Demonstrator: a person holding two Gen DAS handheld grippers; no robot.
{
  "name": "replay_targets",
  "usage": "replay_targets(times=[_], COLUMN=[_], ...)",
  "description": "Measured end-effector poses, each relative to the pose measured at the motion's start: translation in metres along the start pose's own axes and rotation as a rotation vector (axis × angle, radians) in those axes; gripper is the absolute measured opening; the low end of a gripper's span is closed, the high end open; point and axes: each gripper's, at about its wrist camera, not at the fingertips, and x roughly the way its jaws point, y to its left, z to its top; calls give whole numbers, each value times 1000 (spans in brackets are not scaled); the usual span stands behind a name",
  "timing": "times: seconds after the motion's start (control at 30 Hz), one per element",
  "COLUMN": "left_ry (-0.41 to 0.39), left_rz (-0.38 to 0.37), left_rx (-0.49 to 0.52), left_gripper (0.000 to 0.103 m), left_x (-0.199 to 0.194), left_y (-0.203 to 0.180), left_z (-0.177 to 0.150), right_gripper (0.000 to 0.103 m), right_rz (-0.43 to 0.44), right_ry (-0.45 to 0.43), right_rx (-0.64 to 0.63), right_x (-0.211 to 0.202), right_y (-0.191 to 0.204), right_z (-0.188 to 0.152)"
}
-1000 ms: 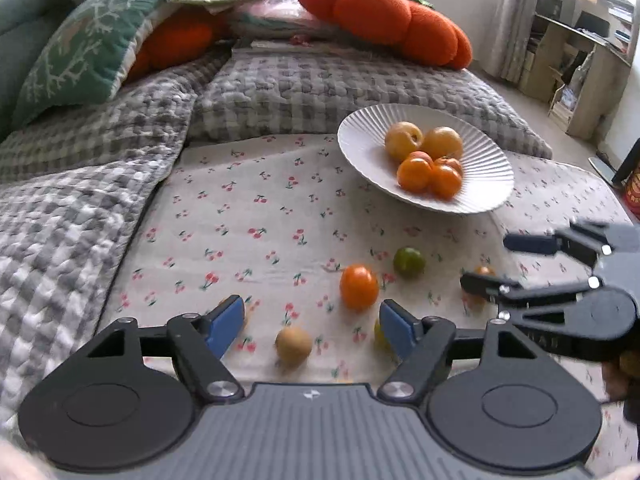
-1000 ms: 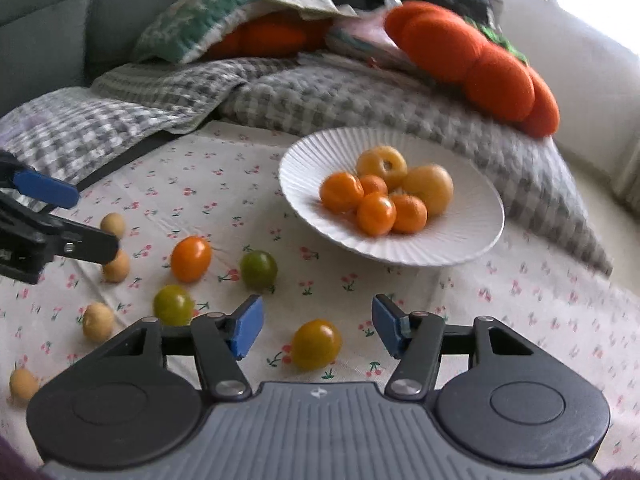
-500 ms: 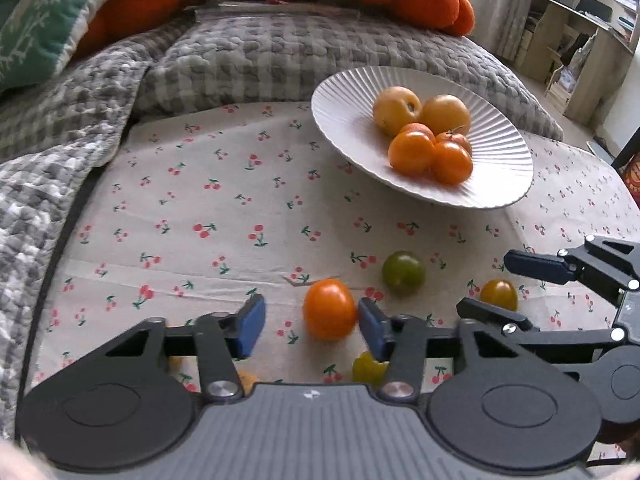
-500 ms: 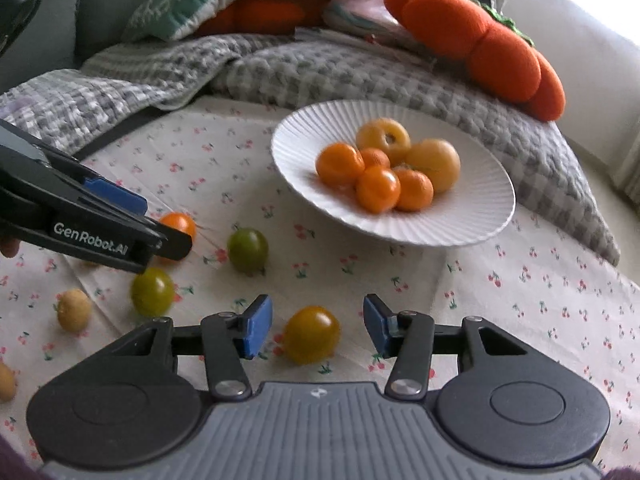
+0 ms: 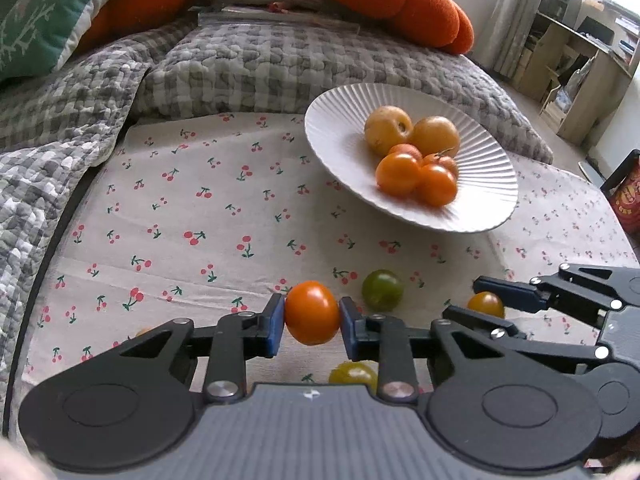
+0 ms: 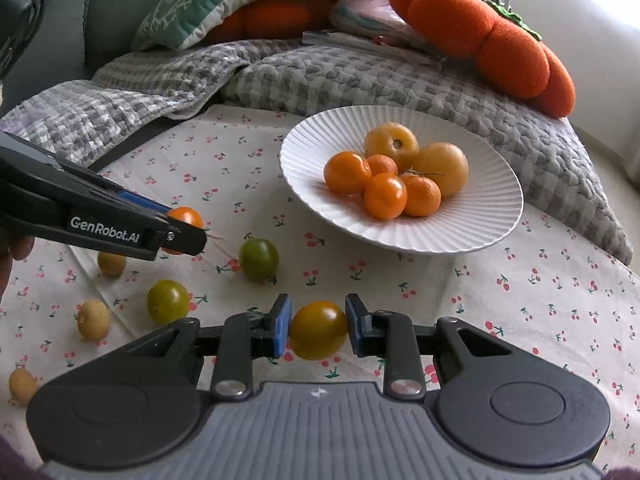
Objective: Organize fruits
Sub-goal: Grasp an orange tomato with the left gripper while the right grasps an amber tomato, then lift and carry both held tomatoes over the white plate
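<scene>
My left claw is closed to a narrow gap on an orange tomato, both blue pads pressed against its sides. My right claw is narrowed the same way around an amber tomato; its pads touch the skin on both sides. Whether either fruit is lifted off the cloth I cannot tell.

The white ribbed plate sits on the cherry-print cloth, ahead of both claws and well apart from them. It holds two yellow plums at the back and four orange fruits bunched in front of them, all touching.

Loose on the cloth, a dark green tomato lies between the two claws, and a yellow-green tomato lies nearer me on the left. Three small tan fruits are scattered further left.

In the left wrist view the yellow-green tomato is mostly hidden behind my claw's body, and the amber one shows only as a sliver between the right claw's fingers. In the right wrist view the left claw covers most of the orange tomato. The farthest tan fruit is cut by my claw's housing, and I cannot say what kind of fruit it is.
</scene>
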Motion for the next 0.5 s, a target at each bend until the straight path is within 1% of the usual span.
replay_targets(times=[0.1,0.33,0.5], left_ry=[-4,-23,-46], left_rz=[-4,36,43], left_rx=[3,42,60], left_gripper=[21,21,21], left_x=[-4,-12,-21], left_y=[-3,-10,-13], left_z=[0,2,4], right_gripper=[26,26,26], right_rz=[11,38,40], right_ry=[-4,-24,-56], right_rx=[-11,-14,-21], right_x=[-4,-11,-21], right_y=[4,7,9], right_z=[0,3,9])
